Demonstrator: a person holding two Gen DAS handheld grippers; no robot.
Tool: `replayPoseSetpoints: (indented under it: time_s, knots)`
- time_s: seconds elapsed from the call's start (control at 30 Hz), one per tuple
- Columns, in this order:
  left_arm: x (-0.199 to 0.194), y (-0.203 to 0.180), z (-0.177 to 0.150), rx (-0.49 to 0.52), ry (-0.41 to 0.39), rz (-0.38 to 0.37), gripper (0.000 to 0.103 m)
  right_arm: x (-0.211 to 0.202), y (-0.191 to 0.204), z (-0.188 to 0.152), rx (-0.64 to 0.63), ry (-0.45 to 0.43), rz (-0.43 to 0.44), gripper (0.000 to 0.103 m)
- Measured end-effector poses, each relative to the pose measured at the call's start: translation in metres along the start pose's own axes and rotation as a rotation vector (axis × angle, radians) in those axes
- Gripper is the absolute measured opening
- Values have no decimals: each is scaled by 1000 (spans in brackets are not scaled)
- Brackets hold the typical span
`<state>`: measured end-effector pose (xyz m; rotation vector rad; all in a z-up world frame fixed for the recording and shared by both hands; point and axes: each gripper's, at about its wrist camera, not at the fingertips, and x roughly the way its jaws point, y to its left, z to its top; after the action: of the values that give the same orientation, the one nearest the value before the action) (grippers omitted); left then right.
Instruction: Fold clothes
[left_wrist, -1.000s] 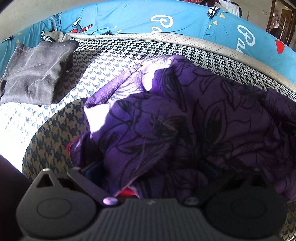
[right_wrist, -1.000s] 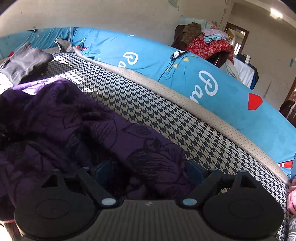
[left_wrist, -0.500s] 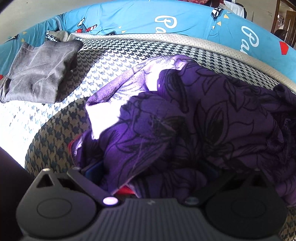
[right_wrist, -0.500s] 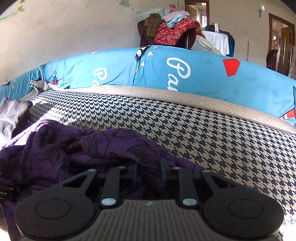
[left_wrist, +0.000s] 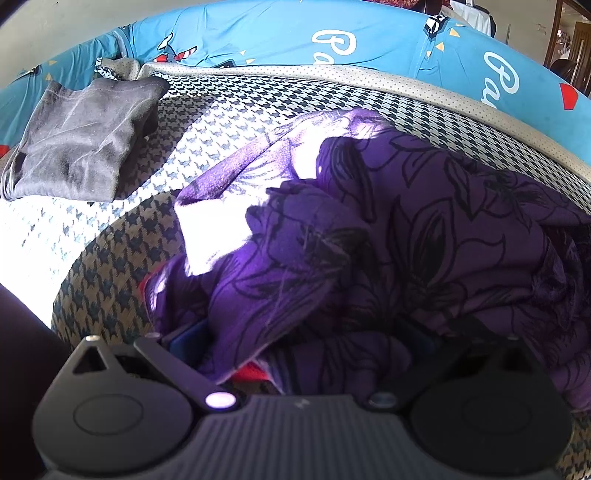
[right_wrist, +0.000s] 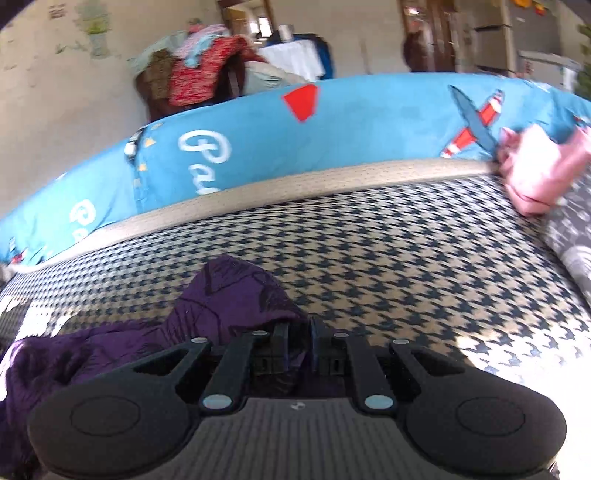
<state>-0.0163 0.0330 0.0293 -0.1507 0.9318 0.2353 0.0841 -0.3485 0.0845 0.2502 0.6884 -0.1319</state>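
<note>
Purple garment: crumpled heap on the houndstooth bed cover, directly ahead of both tongs
Right tongs: jaws narrow and closing, a fold of the purple cloth between them
Left tongs: jaws spread wide, cloth heaped between them, pads not seen pressing
Lie of cloth: bulk trails left of the right tongs, toward the left tongs; long axis judged left to right
Nearer hand: both at the heap, at opposite ends
Grey folded garment: well apart, far left
Writing: blue bolster shows "Pa", rest cut off

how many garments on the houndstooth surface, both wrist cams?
3 visible: purple floral garment in the middle, folded grey garment at far left, pink cloth at far right edge. More could be hidden under the purple one.
</note>
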Motion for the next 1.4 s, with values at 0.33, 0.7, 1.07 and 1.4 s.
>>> replayPoseSetpoints:
  time_s: [0.33,0.7,1.07,1.4]
  knots:
    - [-1,-1,-2,-2,0,10,103,-27,-26,12,39,-142,-191,38]
    - [-2,-1,-3,-7,7,18,103,-22,21,3,-106,-102,84,44]
    - [-2,2,-5,-12,9,2,103,-6,54,-7,-177,3,213,44]
    - [-1,4,-6,-15,3,-14,103,-8,72,-11,-250,4,372,44]
